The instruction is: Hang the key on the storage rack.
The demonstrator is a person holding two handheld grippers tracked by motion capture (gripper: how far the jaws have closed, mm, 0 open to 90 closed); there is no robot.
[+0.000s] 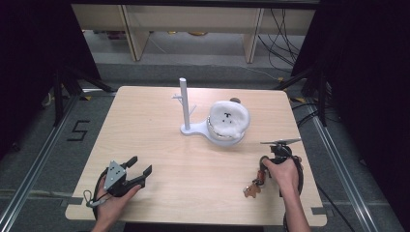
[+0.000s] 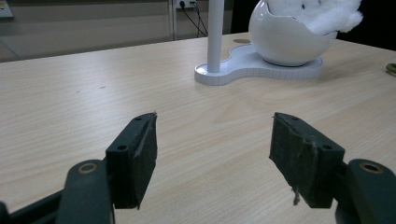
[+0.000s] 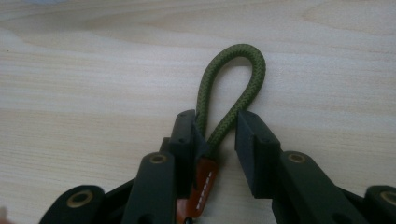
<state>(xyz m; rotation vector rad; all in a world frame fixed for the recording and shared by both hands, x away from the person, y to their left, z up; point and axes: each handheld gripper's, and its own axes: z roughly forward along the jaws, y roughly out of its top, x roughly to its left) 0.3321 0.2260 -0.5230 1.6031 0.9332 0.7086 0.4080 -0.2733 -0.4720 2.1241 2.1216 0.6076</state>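
Lying on the pale wooden surface [image 1: 159,140] near its right front corner, the olive-green braided cord loop with a brown leather tab [image 3: 229,93] sat between the fingers of the right gripper [image 3: 217,135]. One side of the loop rested against one finger [image 3: 187,135], while a gap remained beside the other, so the fingers were not yet clamped on it. In the high view the right gripper [image 1: 263,169] pointed down at the surface, the keychain's brown charm [image 1: 251,189] just beside the person's hand. The left gripper [image 2: 212,154] rested low at the front left of the surface, its fingers wide apart with nothing between them. Farther back stood a white post stand [image 1: 185,106] and a white egg-shaped bowl holding a white plush toy [image 1: 228,121].
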